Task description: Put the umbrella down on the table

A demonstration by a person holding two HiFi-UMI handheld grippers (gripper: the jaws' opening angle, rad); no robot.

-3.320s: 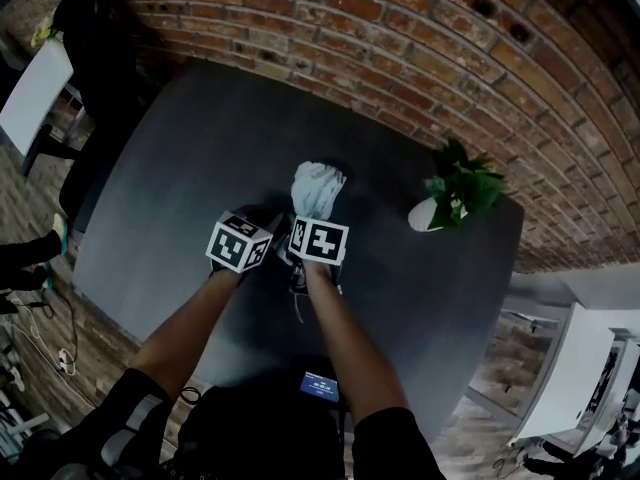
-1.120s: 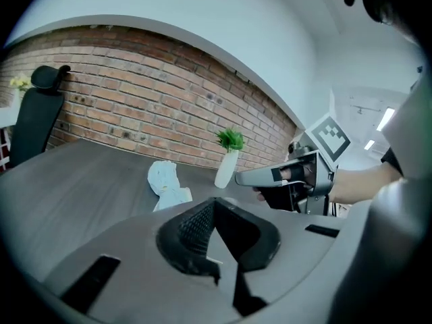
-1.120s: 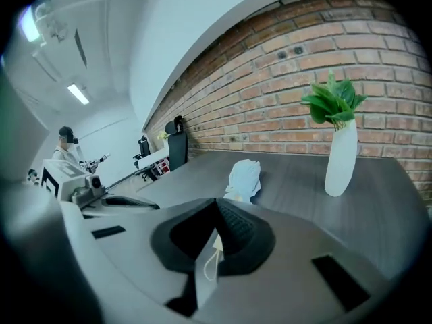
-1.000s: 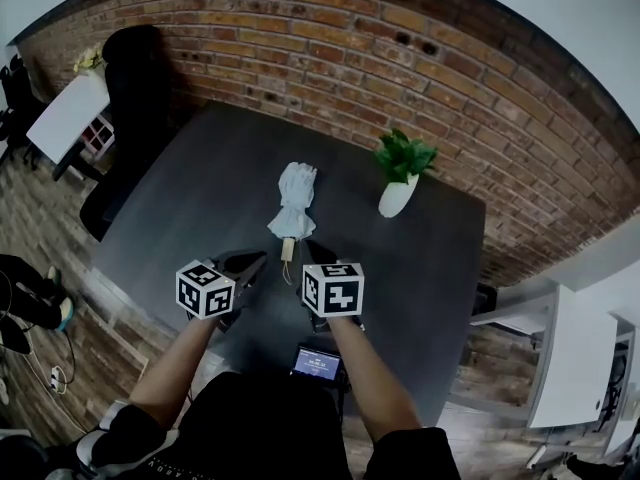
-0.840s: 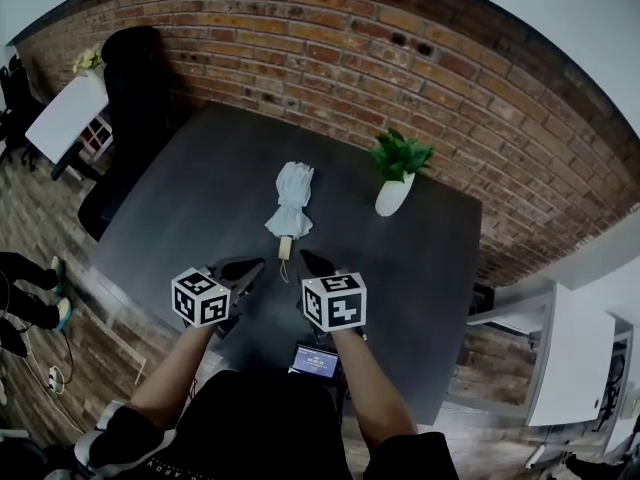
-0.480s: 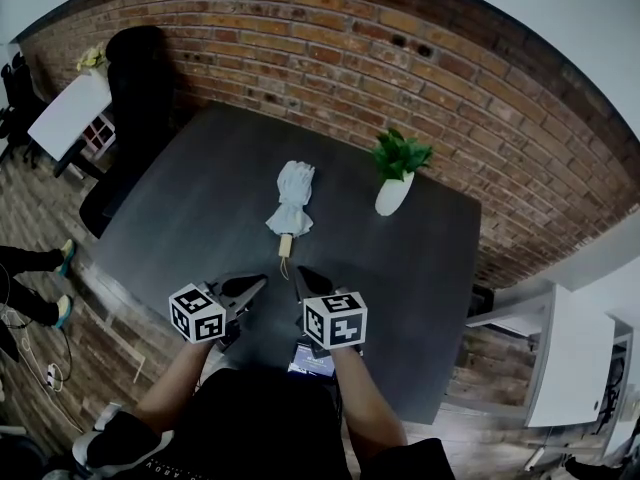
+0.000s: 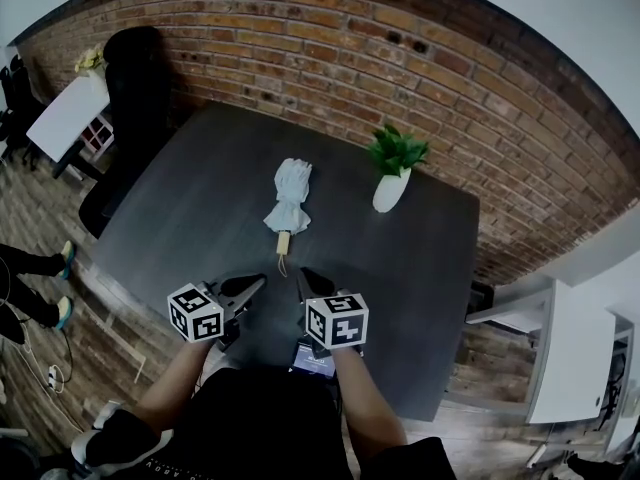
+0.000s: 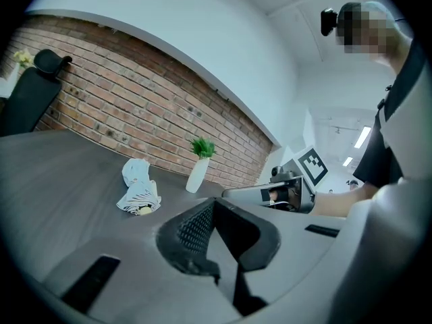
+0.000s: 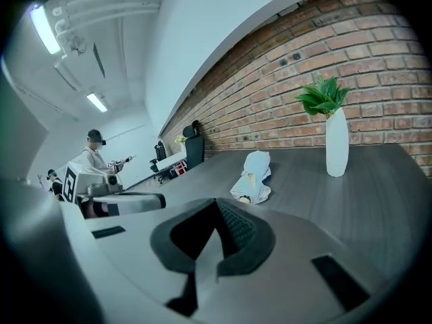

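The umbrella (image 7: 289, 197) lies folded on the table (image 7: 180, 208) at mid-frame, well apart from me. My left claw (image 7: 250, 285) and right claw (image 7: 310, 282) hover at lower centre, both clenched on nothing.

There is one dark table (image 7: 190, 198), and on it one folded white umbrella (image 7: 287, 196) and one white vase (image 7: 388, 190) holding one green plant (image 7: 397, 151). Two grippers show, the left gripper (image 7: 262, 280) and the right gripper (image 7: 303, 273), each with one pair of jaws and one marker cube: the left cube (image 7: 196, 312) and the right cube (image 7: 336, 320). One black office chair (image 7: 135, 78) stands by the brick wall, next to one white desk (image 7: 68, 108). One small lit screen (image 7: 312, 359) shows at the person's waist. The right gripper view shows two persons far off, one (image 9: 94, 155) nearer than the other (image 9: 52, 176).
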